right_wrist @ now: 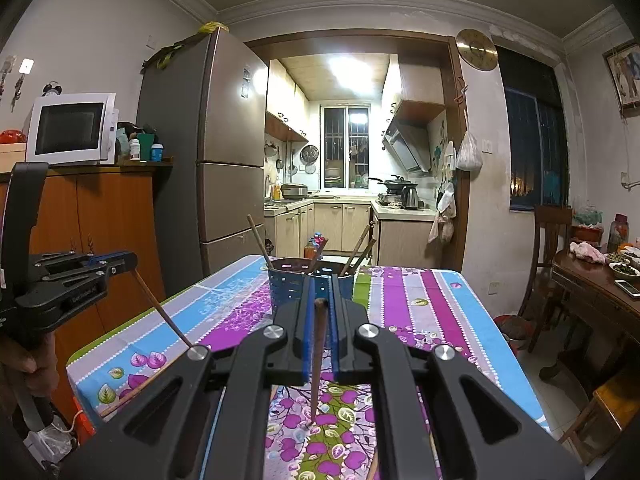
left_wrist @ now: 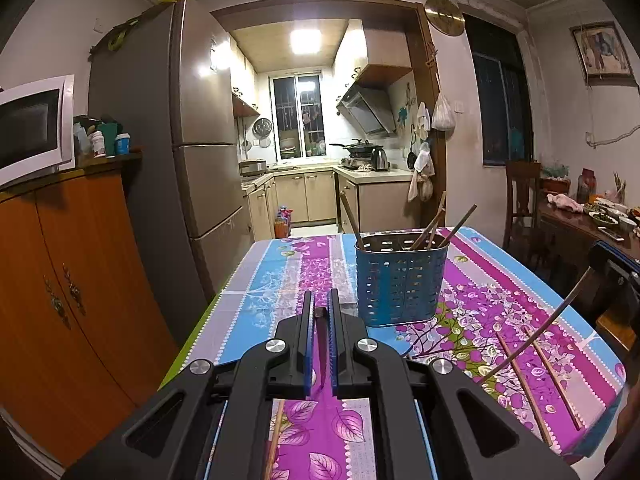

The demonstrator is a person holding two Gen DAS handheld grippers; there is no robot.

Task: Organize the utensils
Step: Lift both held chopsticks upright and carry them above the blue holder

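A blue perforated utensil holder (left_wrist: 401, 282) stands on the floral tablecloth and holds several brown chopsticks (left_wrist: 428, 227); in the right wrist view the holder (right_wrist: 294, 283) sits just beyond my right gripper. My left gripper (left_wrist: 321, 300) is shut on a dark chopstick (left_wrist: 322, 350) that hangs down toward the cloth. My right gripper (right_wrist: 321, 298) is shut on a brown chopstick (right_wrist: 317, 364), its tip near the cloth. The left gripper (right_wrist: 120, 262) with its chopstick (right_wrist: 162, 309) shows at the left of the right wrist view. Two loose chopsticks (left_wrist: 524, 384) lie on the cloth at the right.
The table (left_wrist: 280, 280) stands beside an orange wooden cabinet (left_wrist: 60, 300) with a microwave (left_wrist: 32, 128) and a grey fridge (left_wrist: 168, 140). A dark dining table (right_wrist: 592, 292) with dishes and a chair (right_wrist: 548, 240) stand at the right. Another chopstick (right_wrist: 128, 394) lies near the table's left edge.
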